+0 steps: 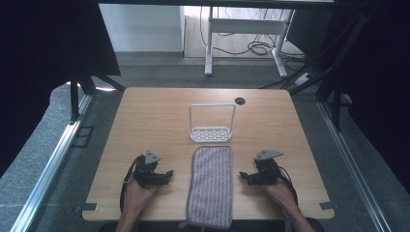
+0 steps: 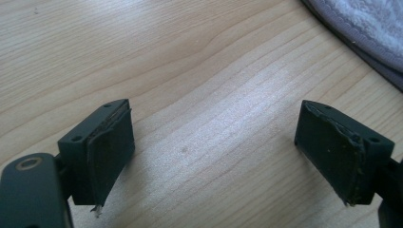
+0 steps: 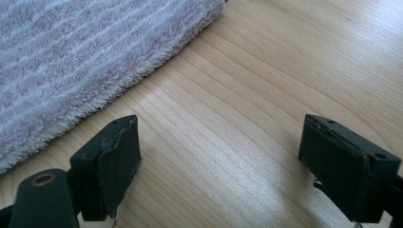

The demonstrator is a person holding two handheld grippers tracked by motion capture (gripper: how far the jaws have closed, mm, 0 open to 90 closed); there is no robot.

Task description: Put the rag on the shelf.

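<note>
Wooden table (image 1: 159, 116), light grain, seen from above. A white rack (image 1: 211, 123) stands at mid-table, far of centre: a perforated tray base with a thin upright frame looping over it. A small dark round hole (image 1: 240, 101) sits in the tabletop just right of and beyond the rack. Beyond the far edge, grey floor, white desk legs (image 1: 209, 46) and a tangle of cables (image 1: 261, 48); dark curtains to both sides.

A striped towel (image 1: 211, 186), pale purple-grey, lies flat at the near centre. Its long axis runs near to far, stripes along the same line. The far end stops just short of the rack, not touching. The near end hangs over the table's near edge and is cut off at the bottom of the high view.

The left gripper (image 1: 164, 175) rests left of the towel, held by the left hand (image 1: 137, 195), pointing right toward it. Jaws stand wide apart with bare wood between them; the left gripper view shows a corner of the towel at upper right, clear of both jaws.

The right gripper (image 1: 244, 177) sits right of the towel in the right hand (image 1: 280, 191), pointing left. Its jaws are also spread wide, nothing between them. The right gripper view shows the towel's fluffy edge at upper left, close to one jaw; contact cannot be judged.

Black cable (image 1: 124, 186) loops beside the left wrist. Nothing lies between either gripper and the towel.
</note>
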